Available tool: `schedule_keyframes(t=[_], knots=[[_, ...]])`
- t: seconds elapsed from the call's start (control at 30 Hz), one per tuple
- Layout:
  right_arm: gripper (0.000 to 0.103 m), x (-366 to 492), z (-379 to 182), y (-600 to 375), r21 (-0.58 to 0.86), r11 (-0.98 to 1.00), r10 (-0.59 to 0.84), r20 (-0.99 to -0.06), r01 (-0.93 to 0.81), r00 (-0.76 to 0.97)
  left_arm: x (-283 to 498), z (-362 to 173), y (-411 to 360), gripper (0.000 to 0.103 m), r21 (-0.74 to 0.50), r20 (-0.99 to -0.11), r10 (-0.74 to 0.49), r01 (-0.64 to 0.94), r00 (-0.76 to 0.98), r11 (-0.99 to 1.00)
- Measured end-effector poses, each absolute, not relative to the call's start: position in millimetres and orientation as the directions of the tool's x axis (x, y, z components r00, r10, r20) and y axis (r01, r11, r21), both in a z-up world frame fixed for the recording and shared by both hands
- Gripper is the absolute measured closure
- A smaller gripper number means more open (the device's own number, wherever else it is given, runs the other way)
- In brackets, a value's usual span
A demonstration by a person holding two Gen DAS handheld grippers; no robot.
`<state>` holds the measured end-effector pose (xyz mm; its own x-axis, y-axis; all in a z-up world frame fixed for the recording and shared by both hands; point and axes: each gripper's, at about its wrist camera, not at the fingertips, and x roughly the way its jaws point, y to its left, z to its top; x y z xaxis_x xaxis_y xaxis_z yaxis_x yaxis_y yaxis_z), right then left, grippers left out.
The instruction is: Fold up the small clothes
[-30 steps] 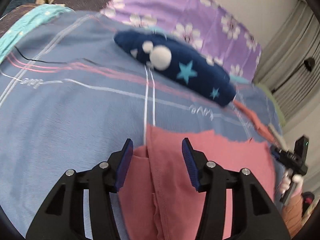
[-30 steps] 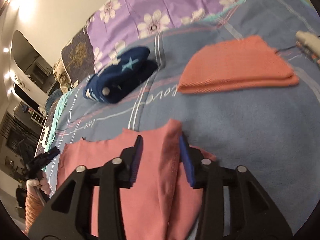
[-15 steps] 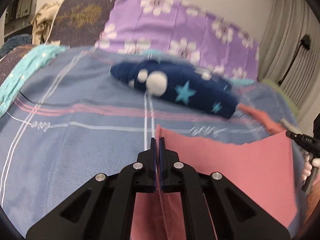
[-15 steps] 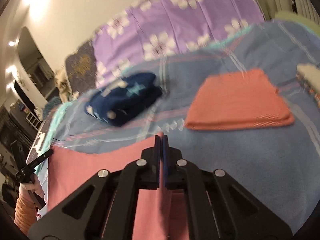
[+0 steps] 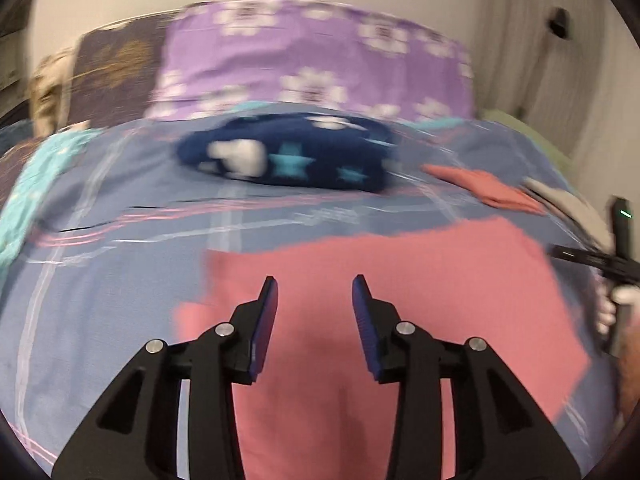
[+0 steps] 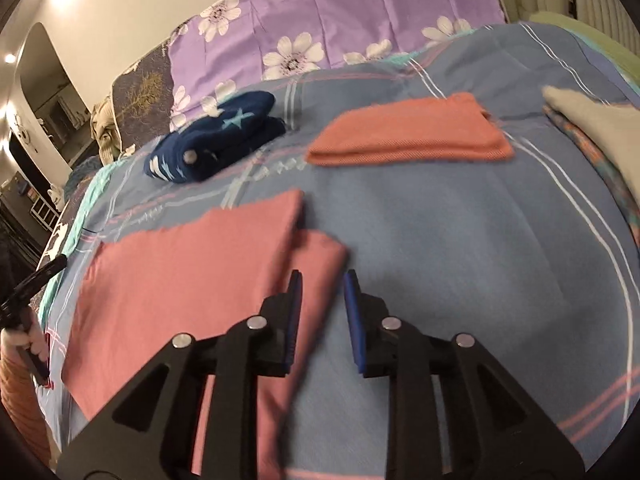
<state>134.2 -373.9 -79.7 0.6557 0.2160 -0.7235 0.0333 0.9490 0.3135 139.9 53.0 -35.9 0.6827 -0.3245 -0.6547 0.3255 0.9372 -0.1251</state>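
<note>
A pink cloth (image 5: 420, 300) (image 6: 180, 276) lies folded over on the blue striped bedspread (image 5: 100, 312) (image 6: 460, 260). In the left wrist view my left gripper (image 5: 315, 304) hovers above the cloth's left part, its jaws opening, with nothing pinched between the pads. In the right wrist view my right gripper (image 6: 322, 308) is over the cloth's right folded edge, jaws opening, the fabric lying below and free of the pads. The right gripper also shows at the right edge of the left wrist view, held by a hand (image 5: 612, 308).
A folded navy garment with stars (image 5: 288, 156) (image 6: 216, 140) lies farther back. A folded orange cloth (image 6: 412, 132) (image 5: 484, 188) sits to the right, with a grey and patterned pile (image 6: 592, 120) beyond. Purple flowered pillows (image 6: 340, 20) line the head of the bed.
Both grippers shut on the pink cloth's edges, carried them forward and folded the cloth over, then opened and let go. The cloth now lies flat in a wider folded shape.
</note>
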Motion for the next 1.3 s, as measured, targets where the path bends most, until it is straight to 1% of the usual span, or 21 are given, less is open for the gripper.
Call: schedule_keyframes(t=[0.1, 0.2, 0.33, 0.37, 0.43, 0.53, 0.6, 0.67, 0.7, 0.73, 0.77, 0.8, 0.83, 0.87, 0.93, 1.03, 1.13, 1.2, 1.3], knots=[[0.080, 116, -89, -385, 0.334, 0.941, 0.220, -0.732, 0.057, 0.645, 110, -44, -6, 0.064, -0.183, -0.678, -0.443, 0.449, 0.587, 0.875], [0.080, 95, -91, -389, 0.355, 0.934, 0.247, -0.721, 0.039, 0.647, 77, -55, -73, 0.064, -0.200, -0.703, -0.516, 0.560, 0.489, 0.804], [0.080, 62, -88, -389, 0.382, 0.924, 0.305, -0.695, -0.025, 0.651, 37, -59, -142, 0.064, -0.197, -0.718, -0.568, 0.665, 0.402, 0.720], [0.080, 53, -88, -388, 0.384, 0.922, 0.319, -0.687, -0.047, 0.653, 30, -60, -155, 0.062, -0.197, -0.723, -0.574, 0.683, 0.384, 0.704], [0.079, 37, -89, -389, 0.376, 0.924, 0.326, -0.679, -0.070, 0.657, 15, -63, -187, 0.057, -0.180, -0.742, -0.571, 0.716, 0.352, 0.674], [0.076, 24, -98, -400, 0.379, 0.924, 0.315, -0.686, -0.047, 0.656, 4, -68, -218, 0.053, -0.084, -0.771, -0.506, 0.725, 0.387, 0.683], [0.079, 17, -108, -413, 0.433, 0.901, 0.340, -0.672, -0.024, 0.657, 1, -74, -235, 0.053, -0.035, -0.791, -0.457, 0.715, 0.407, 0.698], [0.079, 12, -113, -426, 0.515, 0.857, 0.388, -0.632, -0.011, 0.670, -2, -82, -243, 0.053, -0.015, -0.806, -0.428, 0.709, 0.409, 0.705], [0.078, 11, -114, -430, 0.531, 0.847, 0.396, -0.622, -0.008, 0.675, -1, -85, -245, 0.053, -0.008, -0.813, -0.417, 0.707, 0.408, 0.707], [0.078, 11, -116, -433, 0.548, 0.837, 0.405, -0.613, -0.005, 0.678, -1, -89, -244, 0.055, 0.004, -0.822, -0.396, 0.701, 0.409, 0.713], [0.078, 11, -119, -435, 0.565, 0.825, 0.419, -0.603, -0.007, 0.679, 0, -94, -241, 0.068, 0.012, -0.830, -0.374, 0.684, 0.414, 0.729], [0.078, 12, -120, -435, 0.571, 0.821, 0.424, -0.600, -0.008, 0.679, 2, -94, -236, 0.076, -0.001, -0.831, -0.372, 0.670, 0.412, 0.743], [0.077, 11, -121, -436, 0.578, 0.816, 0.431, -0.594, -0.012, 0.679, 8, -94, -231, 0.088, -0.026, -0.829, -0.381, 0.652, 0.410, 0.758], [0.076, 11, -121, -437, 0.583, 0.813, 0.435, -0.590, -0.014, 0.680, 11, -93, -223, 0.093, -0.057, -0.825, -0.394, 0.635, 0.404, 0.770], [0.075, 11, -122, -438, 0.596, 0.802, 0.450, -0.579, -0.024, 0.679, 18, -92, -205, 0.095, -0.161, -0.809, -0.454, 0.602, 0.373, 0.782], [0.073, 12, -123, -440, 0.616, 0.787, 0.473, -0.564, -0.036, 0.677, 21, -96, -185, 0.096, -0.241, -0.793, -0.499, 0.573, 0.349, 0.783], [0.073, 12, -124, -441, 0.626, 0.779, 0.482, -0.558, -0.038, 0.676, 27, -104, -168, 0.096, -0.373, -0.756, -0.579, 0.525, 0.307, 0.765], [0.073, 12, -124, -441, 0.629, 0.777, 0.484, -0.555, -0.039, 0.677, 29, -108, -165, 0.096, -0.422, -0.740, -0.607, 0.503, 0.290, 0.754], [0.073, 12, -124, -441, 0.627, 0.778, 0.483, -0.557, -0.039, 0.676, 29, -111, -171, 0.095, -0.431, -0.738, -0.616, 0.510, 0.275, 0.745]])
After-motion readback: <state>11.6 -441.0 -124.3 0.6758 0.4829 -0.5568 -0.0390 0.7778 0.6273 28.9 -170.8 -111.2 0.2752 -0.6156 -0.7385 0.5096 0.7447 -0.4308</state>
